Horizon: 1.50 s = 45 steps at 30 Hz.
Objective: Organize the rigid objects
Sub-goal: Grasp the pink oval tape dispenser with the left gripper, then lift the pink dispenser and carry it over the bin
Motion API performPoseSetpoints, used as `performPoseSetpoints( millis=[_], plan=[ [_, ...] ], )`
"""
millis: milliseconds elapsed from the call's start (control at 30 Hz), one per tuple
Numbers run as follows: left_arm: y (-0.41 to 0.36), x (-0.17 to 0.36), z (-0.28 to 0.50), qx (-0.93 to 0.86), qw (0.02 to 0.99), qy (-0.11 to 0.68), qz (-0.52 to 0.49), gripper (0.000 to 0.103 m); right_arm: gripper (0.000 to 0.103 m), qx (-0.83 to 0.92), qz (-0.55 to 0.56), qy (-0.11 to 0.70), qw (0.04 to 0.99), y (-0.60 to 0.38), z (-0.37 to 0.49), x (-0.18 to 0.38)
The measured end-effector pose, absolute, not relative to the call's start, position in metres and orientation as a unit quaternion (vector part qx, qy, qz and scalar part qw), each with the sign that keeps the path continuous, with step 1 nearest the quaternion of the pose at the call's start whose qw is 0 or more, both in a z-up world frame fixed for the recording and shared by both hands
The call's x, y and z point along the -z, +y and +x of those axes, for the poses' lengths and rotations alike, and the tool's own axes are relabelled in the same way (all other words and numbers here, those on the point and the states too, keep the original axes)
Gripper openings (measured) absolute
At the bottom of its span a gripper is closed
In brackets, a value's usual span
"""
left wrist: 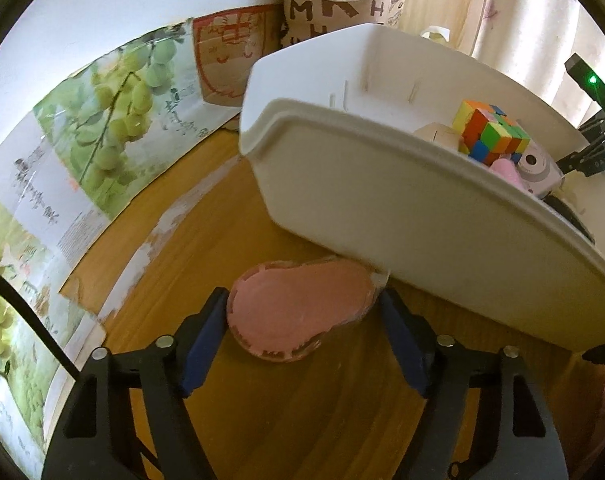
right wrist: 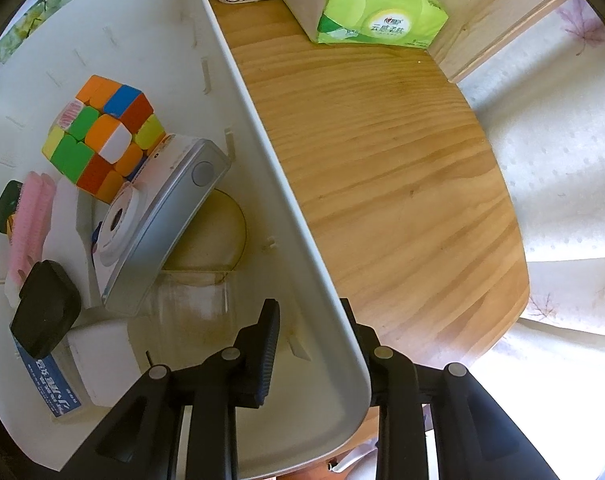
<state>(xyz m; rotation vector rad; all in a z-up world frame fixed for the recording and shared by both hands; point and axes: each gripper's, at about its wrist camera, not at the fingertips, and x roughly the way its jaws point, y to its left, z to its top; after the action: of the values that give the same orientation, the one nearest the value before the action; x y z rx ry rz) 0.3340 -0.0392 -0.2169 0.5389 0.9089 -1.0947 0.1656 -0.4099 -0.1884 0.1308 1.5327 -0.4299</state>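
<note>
Both handheld tools are built from matte black plastic. The left gripper (left wrist: 304, 336) carries two dark blue ribbed pads (left wrist: 204, 344) on angled black arms, each joint fixed with a round silver screw (left wrist: 165, 341). A black cable (left wrist: 26, 312) runs off toward 9 o'clock. The right gripper (right wrist: 308, 344) has the same black arms, silver screws (right wrist: 230, 353) and ribbed pads (right wrist: 268, 346).

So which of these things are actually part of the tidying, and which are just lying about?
Part of the job:
- white bin, its wall between the right gripper's jaws
- pink flat piece on the table, between the left gripper's open jaws
- puzzle cube and toy camera, already in the bin

Lying about:
- tissue pack
- lettered pouch
- grape poster
</note>
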Motion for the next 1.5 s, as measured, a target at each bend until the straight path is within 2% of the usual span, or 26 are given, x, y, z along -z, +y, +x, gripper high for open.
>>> performPoseSetpoints(
  millis=[633,767,900,967,1200,1267,1500],
  plan=[
    [0.009,0.212,0.279,0.403,0.757,0.475,0.198,0.074,0.045,0.157,0.066,0.651,0.740,-0.401,0.154,0.162],
    [0.025,0.203,0.260,0.364,0.773,0.500,0.141,0.074,0.061,0.142,0.059,0.636,0.756,-0.400,0.154,0.149],
    [0.037,0.188,0.241,0.307,0.801,0.509,0.071,0.074,0.065,0.127,0.052,0.622,0.770,-0.394,0.149,0.139],
    [0.042,0.176,0.227,0.278,0.816,0.507,0.031,0.074,0.073,0.113,0.056,0.620,0.775,-0.389,0.150,0.137],
    [0.036,0.128,0.173,0.219,0.849,0.481,-0.012,0.074,0.075,0.065,0.037,0.607,0.791,-0.381,0.148,0.129],
    [0.030,0.115,0.162,0.205,0.857,0.472,-0.021,0.074,0.078,0.055,0.041,0.599,0.798,-0.382,0.145,0.125],
    [-0.005,0.079,0.135,0.153,0.874,0.461,-0.033,0.075,0.080,0.006,0.032,0.547,0.837,-0.384,0.134,0.108]
  ],
)
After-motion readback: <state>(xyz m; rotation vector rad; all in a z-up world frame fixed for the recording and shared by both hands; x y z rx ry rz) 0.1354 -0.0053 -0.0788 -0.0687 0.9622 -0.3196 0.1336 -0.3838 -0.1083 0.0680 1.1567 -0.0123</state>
